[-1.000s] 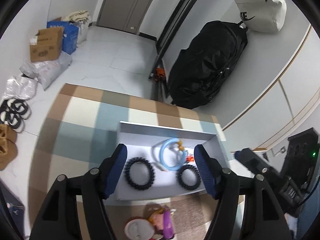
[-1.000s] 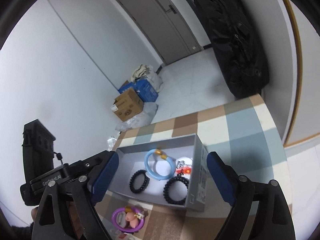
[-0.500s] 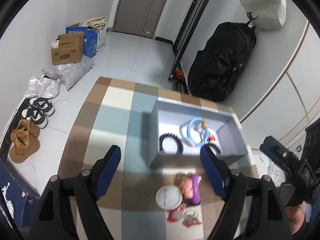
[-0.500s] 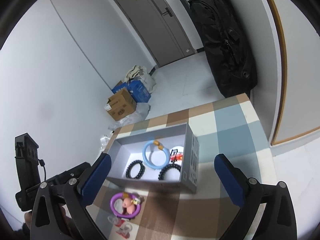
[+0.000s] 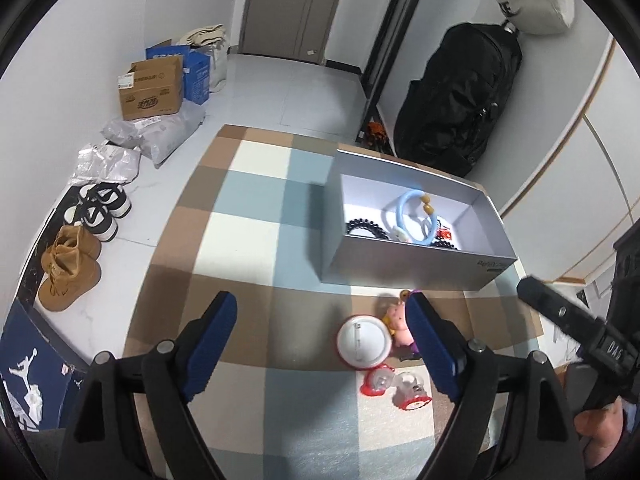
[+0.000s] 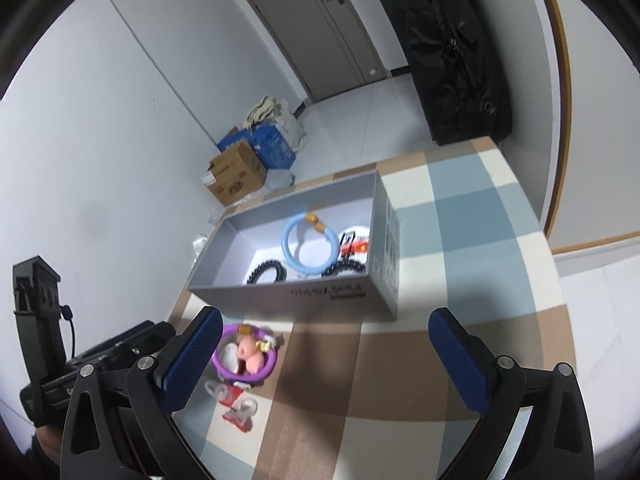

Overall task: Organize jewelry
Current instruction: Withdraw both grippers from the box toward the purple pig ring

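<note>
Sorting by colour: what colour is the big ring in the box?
Light blue ring with orange beads; clearest in the right wrist view.

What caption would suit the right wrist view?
Open right tool hovers before a grey box holding a blue bangle; a purple bracelet waits outside.

one open grey cardboard box (image 6: 304, 300) sits on the checked cloth. inside it: two black beaded bracelets (image 6: 267, 271), one light blue ring bracelet with amber beads (image 6: 310, 246), and one small red-and-white item (image 6: 354, 245) too small to make out. on the cloth in front of the box: one purple ring bracelet with a pink pig charm (image 6: 248, 358), one round white compact with a red rim (image 5: 363, 342), and two small red-and-clear pieces (image 5: 396, 386). on the floor: two pairs of shoes (image 5: 82, 248) and two cardboard cartons (image 5: 168, 82).
</note>
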`<state>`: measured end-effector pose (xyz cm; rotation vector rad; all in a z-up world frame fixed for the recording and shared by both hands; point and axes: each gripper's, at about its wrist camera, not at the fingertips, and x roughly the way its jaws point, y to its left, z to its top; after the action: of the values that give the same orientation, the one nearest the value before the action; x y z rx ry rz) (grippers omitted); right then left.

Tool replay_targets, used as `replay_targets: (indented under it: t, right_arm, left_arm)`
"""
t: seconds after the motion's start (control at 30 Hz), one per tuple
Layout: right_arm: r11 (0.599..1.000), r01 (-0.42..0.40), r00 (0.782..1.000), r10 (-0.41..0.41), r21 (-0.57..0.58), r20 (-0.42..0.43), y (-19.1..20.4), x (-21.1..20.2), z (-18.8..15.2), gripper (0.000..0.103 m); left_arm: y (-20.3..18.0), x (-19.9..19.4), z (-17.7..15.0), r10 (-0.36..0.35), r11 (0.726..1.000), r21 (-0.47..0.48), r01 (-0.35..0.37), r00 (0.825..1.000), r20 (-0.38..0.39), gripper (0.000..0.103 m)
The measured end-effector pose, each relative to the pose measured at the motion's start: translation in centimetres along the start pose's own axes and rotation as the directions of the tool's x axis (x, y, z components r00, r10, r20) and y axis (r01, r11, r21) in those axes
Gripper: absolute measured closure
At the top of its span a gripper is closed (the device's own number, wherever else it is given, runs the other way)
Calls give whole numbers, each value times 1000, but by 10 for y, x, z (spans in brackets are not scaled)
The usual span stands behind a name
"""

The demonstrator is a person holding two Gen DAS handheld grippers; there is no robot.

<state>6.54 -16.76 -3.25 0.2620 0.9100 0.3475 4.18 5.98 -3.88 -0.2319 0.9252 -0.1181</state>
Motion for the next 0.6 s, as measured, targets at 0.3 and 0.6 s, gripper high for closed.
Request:
replay_targets:
  t: [0.3,0.6]
  right_arm:
    - [999,-51,992,49,-14,-116,19,23,-13,0]
    - [990,-113,970,92,-82,-226,56,53,-24,15]
  left_arm:
    - [24,-3,0,7,996,-86,-8,1000,-8,20]
    - [41,-9,0,5,990,-138,-5,1000,0,20]
